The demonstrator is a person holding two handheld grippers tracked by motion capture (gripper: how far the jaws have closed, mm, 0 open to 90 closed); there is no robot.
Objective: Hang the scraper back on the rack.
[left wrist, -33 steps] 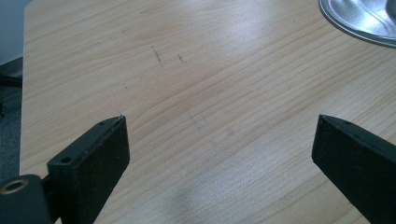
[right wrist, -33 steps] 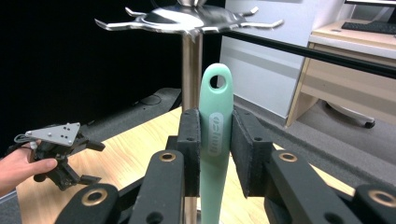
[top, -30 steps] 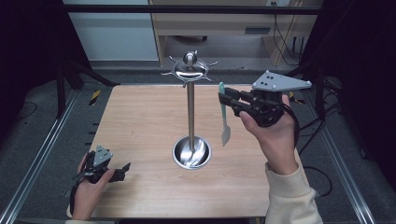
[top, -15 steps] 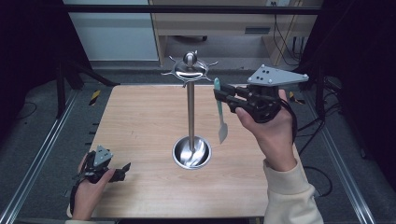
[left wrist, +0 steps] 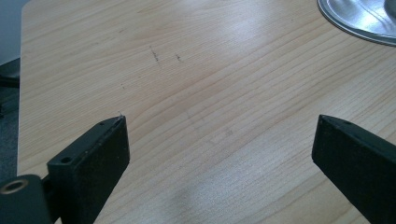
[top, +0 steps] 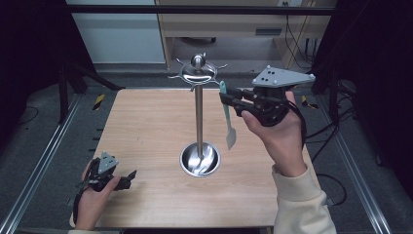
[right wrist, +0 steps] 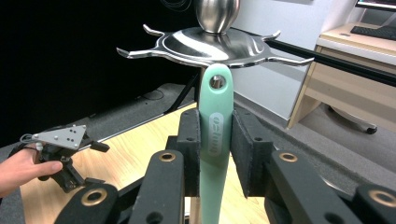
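A: Where does it stand?
B: Right gripper [right wrist: 215,154] clamps the green spatula [right wrist: 215,140] just under the rack's hooks [right wrist: 285,59]; left gripper [left wrist: 219,154] rests open on the bench [top: 146,126].
A: Next?
B: Probably threading its handle hole onto a hook.

Pale wooden table [top: 146,126] — steel stand's round base [top: 199,160] mid-top

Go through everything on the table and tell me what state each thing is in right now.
Spatula: upright, clamped by the handle, hang hole just below a hook, not hung.
Rack: upright on the table, hooks bare.
Right gripper: shut on the spatula, raised beside the rack top.
Left gripper: open, holding nothing, low over the table.
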